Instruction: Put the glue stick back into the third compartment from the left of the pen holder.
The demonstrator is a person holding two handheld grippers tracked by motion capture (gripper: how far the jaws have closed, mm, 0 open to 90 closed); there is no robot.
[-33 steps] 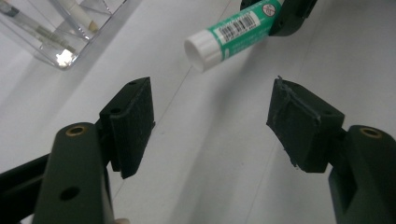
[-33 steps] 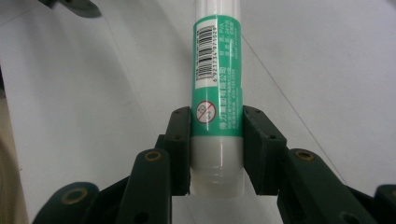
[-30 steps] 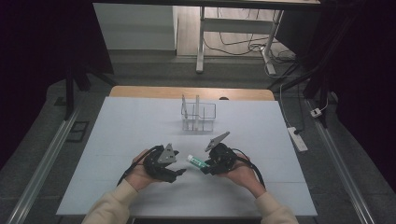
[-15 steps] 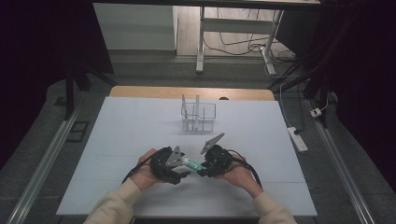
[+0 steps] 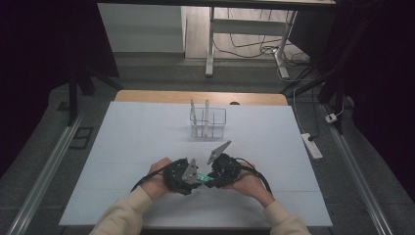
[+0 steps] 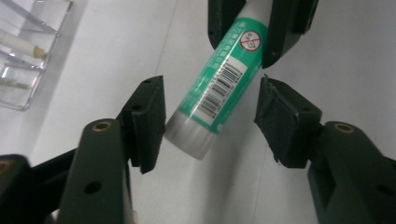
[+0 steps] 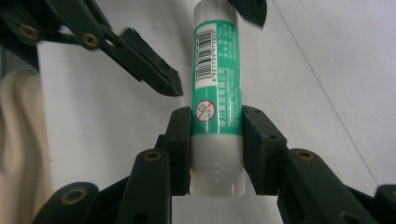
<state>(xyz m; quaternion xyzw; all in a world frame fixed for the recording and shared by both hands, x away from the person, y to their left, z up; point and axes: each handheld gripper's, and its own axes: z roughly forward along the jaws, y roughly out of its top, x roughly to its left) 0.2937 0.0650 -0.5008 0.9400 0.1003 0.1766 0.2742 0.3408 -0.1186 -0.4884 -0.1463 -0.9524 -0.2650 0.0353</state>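
Table [image 5: 147, 142] evenly lit – surroundings dark; close views sharp, mild glare, soft shadows

**Background check: what sits around the action**

A clear acrylic organizer [image 5: 208, 121] stands upright mid-desk [image 5: 137, 147], thin sticks poking out of its compartments. Off the right edge, a white power strip [image 5: 312, 145] lies on the grey floor [image 5: 44, 161].

A white desk [image 5: 147, 147] stands on grey floor [image 5: 44, 166]; beyond, dark curtains [image 5: 44, 44], a table frame [image 5: 210, 44] and cables [image 5: 254, 46].
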